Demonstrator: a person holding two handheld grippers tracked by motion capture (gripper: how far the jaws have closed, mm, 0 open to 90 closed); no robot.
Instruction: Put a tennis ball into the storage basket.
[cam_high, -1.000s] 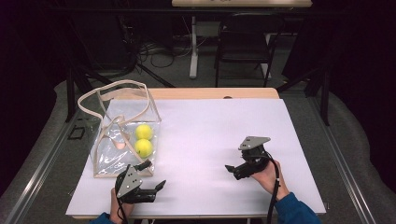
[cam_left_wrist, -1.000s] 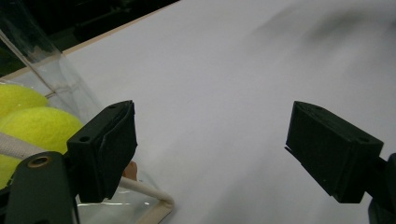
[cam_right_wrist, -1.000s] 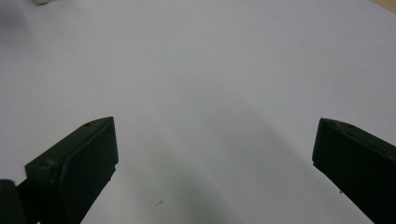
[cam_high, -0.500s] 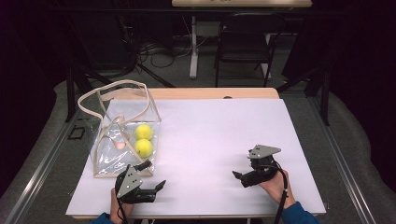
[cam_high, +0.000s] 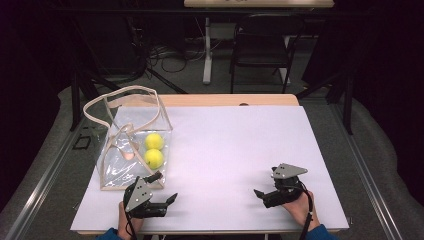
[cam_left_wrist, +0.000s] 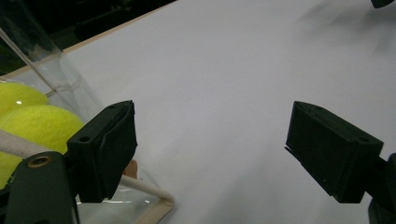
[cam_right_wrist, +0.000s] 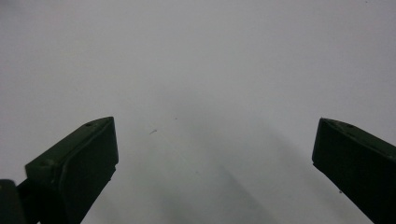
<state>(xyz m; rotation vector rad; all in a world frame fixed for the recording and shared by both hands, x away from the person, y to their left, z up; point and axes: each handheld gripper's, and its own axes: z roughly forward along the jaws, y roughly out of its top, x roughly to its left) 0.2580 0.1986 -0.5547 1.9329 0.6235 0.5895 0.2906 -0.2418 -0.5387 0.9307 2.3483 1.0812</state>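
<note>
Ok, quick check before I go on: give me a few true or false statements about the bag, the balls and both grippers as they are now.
1. Two yellow tennis balls lie inside the clear bag. True.
2. The left gripper is shut on a bag handle. False: its jaws stand wide apart, holding nothing.
3. The right gripper is open over bare white tabletop. True.
4. The bag stands on the table's right side. False: it stands at the left, just beyond the left gripper.
5. A ball lies loose on the table. False: both are in the bag.
</note>
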